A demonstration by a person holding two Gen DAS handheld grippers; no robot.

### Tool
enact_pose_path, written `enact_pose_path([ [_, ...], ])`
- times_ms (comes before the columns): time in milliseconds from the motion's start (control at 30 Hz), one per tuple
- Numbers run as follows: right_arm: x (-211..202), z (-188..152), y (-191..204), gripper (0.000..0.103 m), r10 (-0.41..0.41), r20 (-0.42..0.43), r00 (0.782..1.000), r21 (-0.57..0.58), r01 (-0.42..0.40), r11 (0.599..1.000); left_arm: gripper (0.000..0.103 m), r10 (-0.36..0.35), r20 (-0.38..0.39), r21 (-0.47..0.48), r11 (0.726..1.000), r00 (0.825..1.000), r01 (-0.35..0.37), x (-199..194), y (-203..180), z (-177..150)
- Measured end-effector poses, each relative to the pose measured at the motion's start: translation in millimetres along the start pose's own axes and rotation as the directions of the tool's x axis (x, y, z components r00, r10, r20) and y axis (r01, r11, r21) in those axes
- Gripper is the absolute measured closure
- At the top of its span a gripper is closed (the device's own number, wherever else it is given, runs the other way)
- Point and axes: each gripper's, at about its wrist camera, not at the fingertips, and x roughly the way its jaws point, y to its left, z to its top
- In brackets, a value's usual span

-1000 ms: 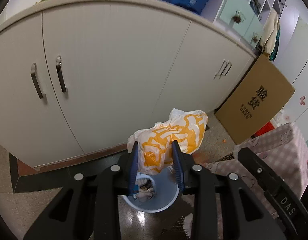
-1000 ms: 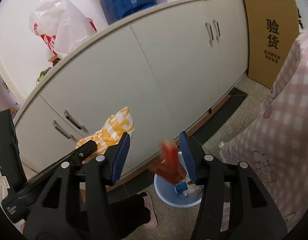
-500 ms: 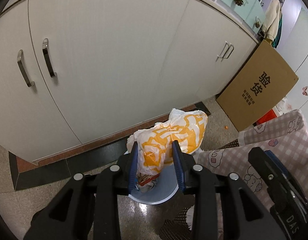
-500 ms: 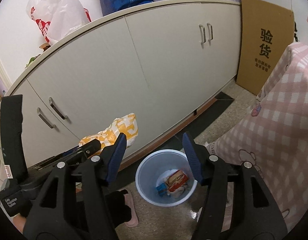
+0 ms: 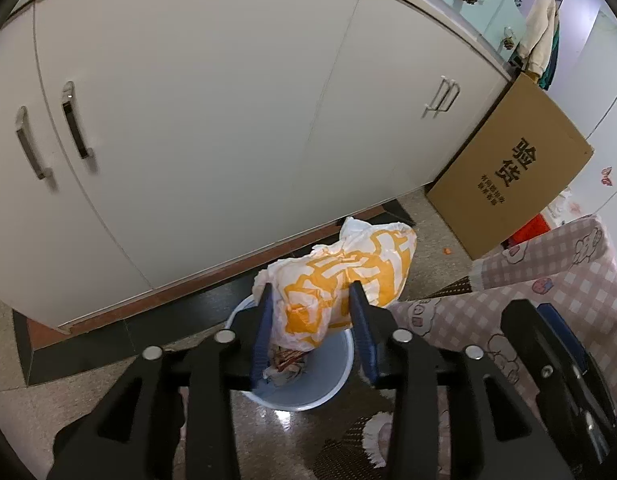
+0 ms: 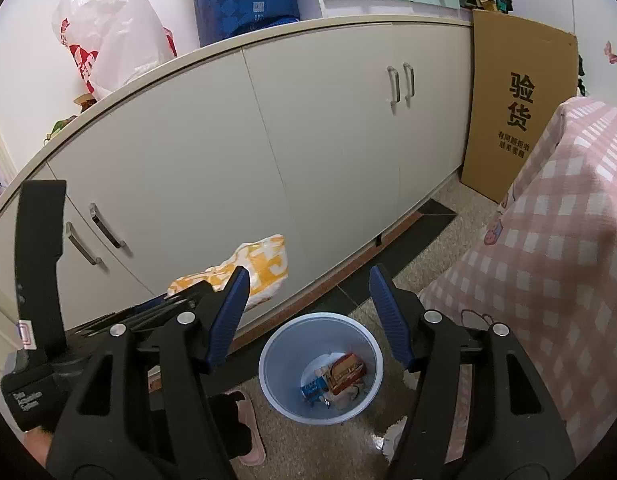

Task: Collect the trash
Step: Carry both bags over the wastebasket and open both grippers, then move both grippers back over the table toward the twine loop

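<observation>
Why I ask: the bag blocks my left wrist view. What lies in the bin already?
Observer: A red packet and a small blue carton lie at the bottom of the bin, among pale scraps.
Operator: Is the right gripper carrying anything?
Observer: No. The right gripper stands open above the bin; its jaws have just been opening wider, with nothing between them.
Operator: Anything on the floor beside the bin?
Observer: A pink slipper lies just left of it.

One blue bin (image 6: 286, 364); one orange-white bag (image 5: 340, 276); one cardboard box (image 6: 516, 100); four cabinet handles; two hand-held grippers.
</observation>
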Motion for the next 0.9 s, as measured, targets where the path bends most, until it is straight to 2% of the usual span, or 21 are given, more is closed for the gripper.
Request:
enact_pose_path([
  [33,-0.1,0.0,-0.4,0.041,-0.004,0.001,1.000,0.001,0.004,1.000,0.037,0.005,-0.014,0.002,1.000,1.000,-0.005,3.9,-0.3,0.0],
  [67,0.4,0.1,-1.7,0.041,-0.008,-0.001,1.000,0.003,0.008,1.000,0.029,0.017,-0.044,0.000,1.000,0.999,-0.017,10.2,1.0,0.0],
  [100,1.1,0.0,-3.5,0.041,-0.003,-0.005,1.000,0.009,0.003,1.000,0.027,0.020,-0.058,-0.002,1.000,0.998,-0.020,14.1,0.4,-0.6],
  [233,0.9,-1.0,-5.5,0.041,-0.002,-0.013,1.000,0.013,0.003,1.000,0.027,0.029,-0.082,-0.001,1.000,0.996,-0.029,18.9,2.8,-5.4],
  [467,-7.2,1.2,-4.2,0.041,-0.001,-0.010,1.000,0.015,0.001,1.000,0.027,0.011,-0.048,-0.006,1.000,0.999,-0.011,1.6,-0.2,-2.2],
  [733,-47.4,14.7,0.1,0.041,0.015,0.056,0.998,0.011,-0.016,1.000,0.027,-0.030,0.044,0.005,1.000,0.999,0.029,-51.5,-11.7,3.2],
  [900,-91.2,25.3,0.8,0.040,0.008,0.126,0.992,-0.006,-0.007,1.000,0.027,-0.074,0.110,0.028,0.997,0.991,0.072,-93.9,-30.9,4.6],
])
